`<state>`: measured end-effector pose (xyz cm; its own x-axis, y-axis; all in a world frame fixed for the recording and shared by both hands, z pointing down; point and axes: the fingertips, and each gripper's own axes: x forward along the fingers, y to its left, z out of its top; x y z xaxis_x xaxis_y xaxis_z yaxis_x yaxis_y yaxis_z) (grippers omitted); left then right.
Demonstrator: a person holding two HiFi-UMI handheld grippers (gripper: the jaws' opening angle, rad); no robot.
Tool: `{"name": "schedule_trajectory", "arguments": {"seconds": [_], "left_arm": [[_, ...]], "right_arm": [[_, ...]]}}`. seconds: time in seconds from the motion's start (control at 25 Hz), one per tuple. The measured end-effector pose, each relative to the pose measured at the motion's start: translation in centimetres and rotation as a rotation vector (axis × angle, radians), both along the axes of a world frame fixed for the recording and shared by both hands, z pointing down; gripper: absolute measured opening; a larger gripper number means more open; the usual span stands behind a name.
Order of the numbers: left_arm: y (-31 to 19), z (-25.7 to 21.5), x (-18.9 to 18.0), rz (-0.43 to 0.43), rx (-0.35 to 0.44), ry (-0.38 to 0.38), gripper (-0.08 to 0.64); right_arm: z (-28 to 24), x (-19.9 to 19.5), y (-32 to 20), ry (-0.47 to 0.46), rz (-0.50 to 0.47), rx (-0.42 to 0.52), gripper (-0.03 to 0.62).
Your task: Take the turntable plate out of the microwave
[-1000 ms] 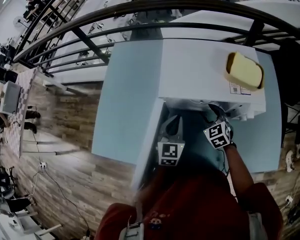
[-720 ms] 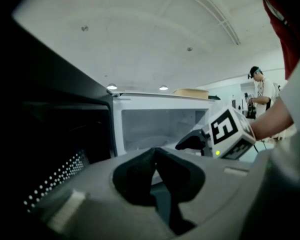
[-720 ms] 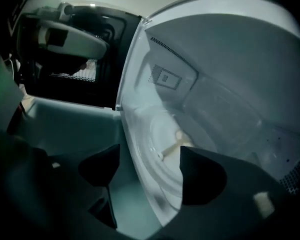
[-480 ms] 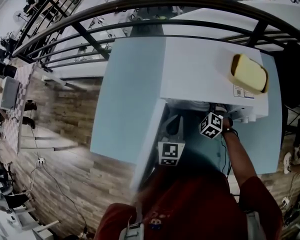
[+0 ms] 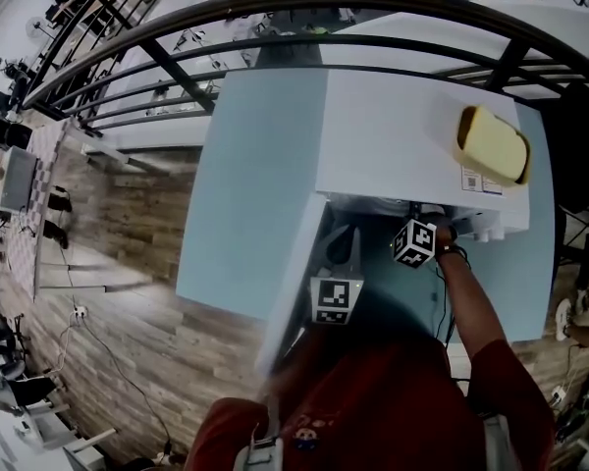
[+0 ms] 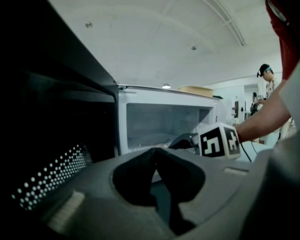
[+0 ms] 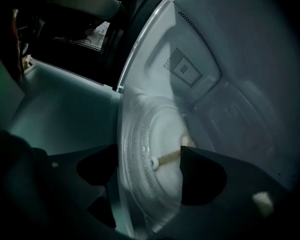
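Right tongs at the plate, inside the open microwave.

Right tongs (image 7: 150, 176) reached into the microwave (image 5: 412, 135) cavity; jaws stood wide apart with the rim of the glass turntable plate (image 7: 155, 154) between them, not closed on it. Plate sat inside the cavity, lower centre of the right gripper view, its hub and roller arm visible through the glass. Left tongs (image 6: 157, 151) held outside the cavity beside the open door (image 6: 55, 174), jaws together, nothing in them. Microwave stood on the pale blue bench (image 5: 245, 184), centre of the head view. A yellow block (image 5: 493, 145) lay on the microwave's top, upper right of the head view.
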<state>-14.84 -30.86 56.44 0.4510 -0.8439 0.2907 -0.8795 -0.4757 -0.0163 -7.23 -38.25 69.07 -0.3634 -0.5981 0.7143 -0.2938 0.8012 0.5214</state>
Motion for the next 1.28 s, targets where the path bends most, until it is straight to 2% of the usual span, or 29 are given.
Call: {"name": "schedule_trajectory", "arguments": {"seconds": [0.52,0.72,1.12,1.2,1.28], "left_arm": [[0.3,-0.1,0.8,0.018,0.021,0.013,-0.002],[0.3,0.1,0.2,0.01,0.007,0.006,-0.002],[0.4,0.0,-0.3,-0.006,-0.003,0.008,-0.002],[0.6,-0.1,-0.2,-0.007,-0.006,0.012,-0.002],[0.7,-0.3,0.1,-0.005,-0.002,0.013,-0.002]], "right_arm": [[-0.6,0.0,2.1,0.052,-0.046,0.062,0.262],[-1.3,-0.1,2.5,0.017,-0.048,0.011,0.21],[-2.1,-0.2,3.4,0.058,-0.099,-0.063,0.106],[-2.4,-0.3,3.7,0.07,-0.105,-0.066,0.092],[-2.5,-0.2,4.0,0.078,-0.109,-0.028,0.073]]}}
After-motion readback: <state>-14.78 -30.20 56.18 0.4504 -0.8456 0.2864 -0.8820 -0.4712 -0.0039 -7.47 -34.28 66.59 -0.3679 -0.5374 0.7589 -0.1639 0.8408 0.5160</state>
